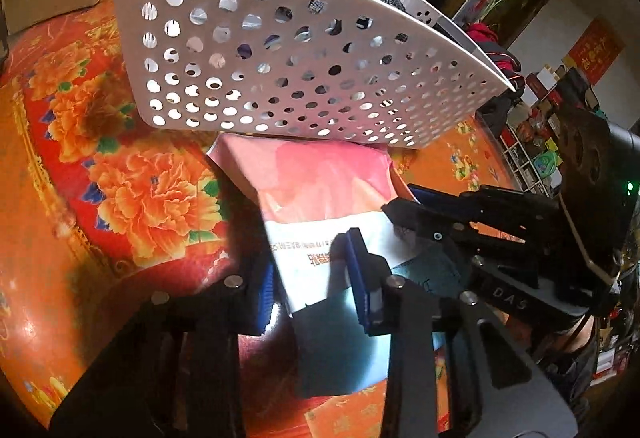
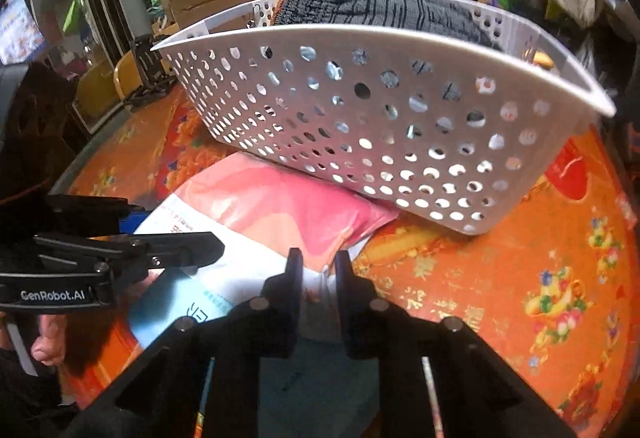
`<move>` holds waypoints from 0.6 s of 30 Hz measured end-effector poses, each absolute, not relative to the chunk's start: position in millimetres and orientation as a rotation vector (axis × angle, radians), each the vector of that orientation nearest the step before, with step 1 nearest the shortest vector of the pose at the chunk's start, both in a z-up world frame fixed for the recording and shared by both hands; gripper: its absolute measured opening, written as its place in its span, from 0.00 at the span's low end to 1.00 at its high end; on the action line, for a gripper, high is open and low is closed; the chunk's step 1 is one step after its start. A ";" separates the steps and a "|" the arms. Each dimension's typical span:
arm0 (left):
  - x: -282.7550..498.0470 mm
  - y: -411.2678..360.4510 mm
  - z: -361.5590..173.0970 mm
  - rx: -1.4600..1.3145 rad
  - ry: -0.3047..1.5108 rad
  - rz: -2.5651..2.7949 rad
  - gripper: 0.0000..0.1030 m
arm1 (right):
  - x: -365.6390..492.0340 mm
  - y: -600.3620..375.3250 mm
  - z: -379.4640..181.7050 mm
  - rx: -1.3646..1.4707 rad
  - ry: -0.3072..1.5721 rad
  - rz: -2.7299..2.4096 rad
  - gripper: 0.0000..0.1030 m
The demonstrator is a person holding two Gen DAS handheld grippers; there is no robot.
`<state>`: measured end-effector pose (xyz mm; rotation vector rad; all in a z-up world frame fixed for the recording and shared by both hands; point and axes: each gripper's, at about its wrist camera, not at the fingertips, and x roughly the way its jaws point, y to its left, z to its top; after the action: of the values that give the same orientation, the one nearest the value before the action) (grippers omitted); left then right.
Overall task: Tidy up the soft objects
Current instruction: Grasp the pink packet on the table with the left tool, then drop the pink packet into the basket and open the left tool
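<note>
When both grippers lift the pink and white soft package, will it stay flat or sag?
The soft package will probably sag between the left gripper and right gripper, since its film looks thin and wrinkled. It seems light. Its glossy surface may slip, and its far end lies against the white basket.

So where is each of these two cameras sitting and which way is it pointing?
Left wrist: rides the left gripper, looking along its fingers at the pink-and-white soft pack and white basket; the right gripper enters from the right.
Right wrist: rides the right gripper, facing the same pack and basket; the left gripper and a hand show.
Shared: pack, basket, floral tablecloth.
</note>
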<state>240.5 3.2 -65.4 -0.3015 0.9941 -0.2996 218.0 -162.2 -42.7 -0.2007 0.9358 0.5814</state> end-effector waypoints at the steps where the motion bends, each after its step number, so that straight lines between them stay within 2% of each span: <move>1: 239.0 2.8 -64.1 -0.294 0.984 -0.297 0.22 | 213.4 -159.4 -40.0 -0.233 0.912 0.563 0.05; 11: 200.9 10.8 -36.7 -0.257 0.853 -0.302 0.18 | 182.8 -157.7 -17.5 -0.242 0.797 0.571 0.03; 18: 165.4 12.3 1.6 -0.225 0.752 -0.322 0.18 | 158.7 -164.9 17.9 -0.228 0.710 0.572 0.02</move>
<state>165.4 12.3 1.6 -0.2254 0.7524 -0.3218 158.7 -164.9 17.9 -0.2285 0.7096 0.5723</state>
